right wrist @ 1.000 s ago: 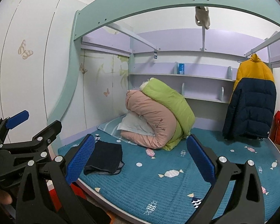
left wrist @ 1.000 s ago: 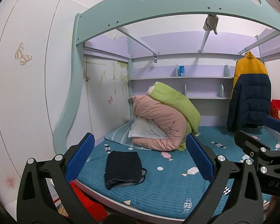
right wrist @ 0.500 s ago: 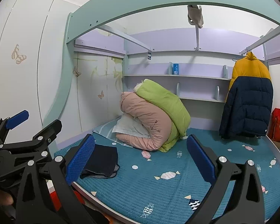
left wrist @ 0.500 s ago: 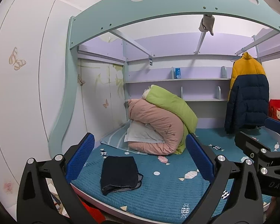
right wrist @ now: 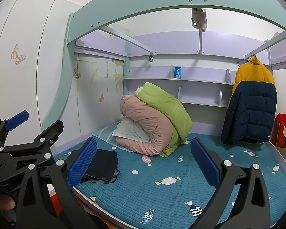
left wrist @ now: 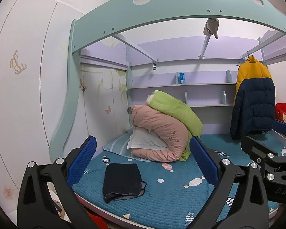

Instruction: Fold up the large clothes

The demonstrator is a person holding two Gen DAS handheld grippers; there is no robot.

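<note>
Dark folded clothes [left wrist: 123,181] lie near the front edge of the blue bed [left wrist: 173,200]. Left tool [left wrist: 142,162] and right tool [right wrist: 143,159] are spread wide, holding nothing.

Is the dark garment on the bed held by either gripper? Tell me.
No: the dark garment lies folded on the bed, both grippers open and clear.

Bed [left wrist: 162,208]: teal quilted cover with candy and fish prints.
Duvets [left wrist: 162,133]: pink and green, rolled together at 12 o'clock.
Pillow [left wrist: 145,141]: white, tucked under the pink roll.
Puffer jacket [left wrist: 252,103]: yellow and navy, hanging at 2 o'clock.
Red bag [right wrist: 283,130]: at 3 o'clock.
</note>
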